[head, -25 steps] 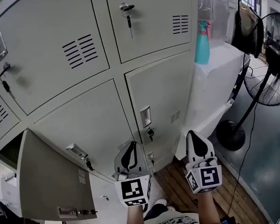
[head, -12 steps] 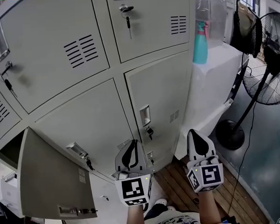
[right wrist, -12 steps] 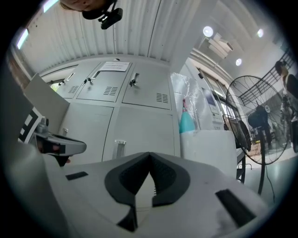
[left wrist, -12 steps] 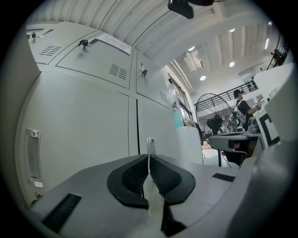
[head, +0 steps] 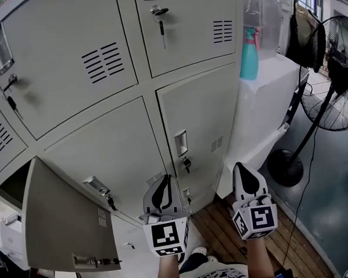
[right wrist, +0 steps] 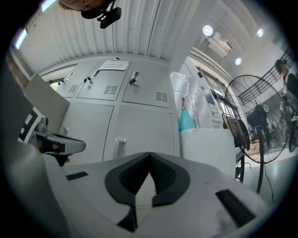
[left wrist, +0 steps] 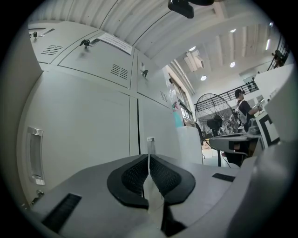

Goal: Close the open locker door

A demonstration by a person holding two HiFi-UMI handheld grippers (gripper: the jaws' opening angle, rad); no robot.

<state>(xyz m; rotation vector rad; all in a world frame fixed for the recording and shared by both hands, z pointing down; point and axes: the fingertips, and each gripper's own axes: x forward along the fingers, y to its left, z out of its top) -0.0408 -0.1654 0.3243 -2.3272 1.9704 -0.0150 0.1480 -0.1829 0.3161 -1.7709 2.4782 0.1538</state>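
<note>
Grey plastic jaws with black ribbed pads meet tip to tip on both tools: the left gripper (head: 162, 191) and the right gripper (head: 245, 178) are each closed on nothing, held side by side and aimed at the lower row of the locker bank (head: 113, 147). Neither touches the metal. Below them runs a strip of wooden floor (head: 220, 221), which meets a grey floor (head: 334, 205) on the right. The open locker door (head: 65, 222) hangs swung outward at the lower left, well apart from the left gripper. Keys (head: 160, 20) dangle from several locks. Beside the lockers stands a white cabinet (head: 268, 107) with a teal spray bottle (head: 250, 53) on top, and beyond it a pedestal fan (head: 334, 80).
</note>
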